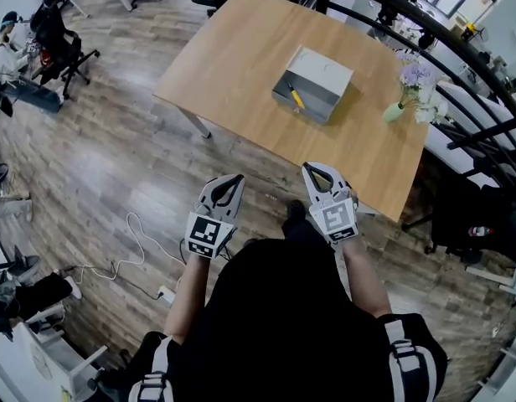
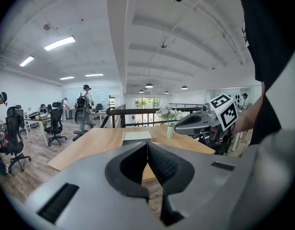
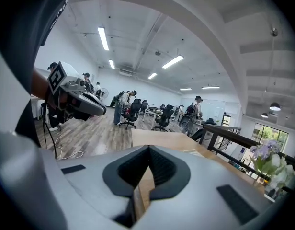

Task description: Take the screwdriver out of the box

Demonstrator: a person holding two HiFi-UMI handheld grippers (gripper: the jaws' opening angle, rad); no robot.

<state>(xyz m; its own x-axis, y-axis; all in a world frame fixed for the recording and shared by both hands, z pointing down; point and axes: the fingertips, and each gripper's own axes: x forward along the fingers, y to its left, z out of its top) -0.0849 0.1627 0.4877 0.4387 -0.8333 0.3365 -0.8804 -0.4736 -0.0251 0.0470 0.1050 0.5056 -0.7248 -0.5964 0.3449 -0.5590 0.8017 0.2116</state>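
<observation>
Both grippers were seen in the head view held low in front of the person's body, the left gripper (image 1: 229,182) and the right gripper (image 1: 315,172) side by side, short of the table (image 1: 241,57) and well apart from anything on it. On that table a grey box (image 1: 312,107) was shown with its lid thrown back, and the yellow-handled screwdriver (image 1: 296,97) was seen lying inside it on the floor of the box, untouched. A small vase (image 1: 394,111) of flowers was placed near the box, toward the right edge of the table. In the left gripper view the jaws were found pressed together at their tips with nothing caught between them, and the box was seen far ahead on the tabletop. In the right gripper view the jaws were likewise clenched on nothing, with only the table edge and the floor beyond them. It was judged that no reach had yet been made. Trouble could be expected if the jaws were not spread before entry into the box: the slim tool might be pushed aside and missed. The light box might be shoved across the table by a jaw against its wall, and the vase might be tipped by a wide swing of the right gripper.
</observation>
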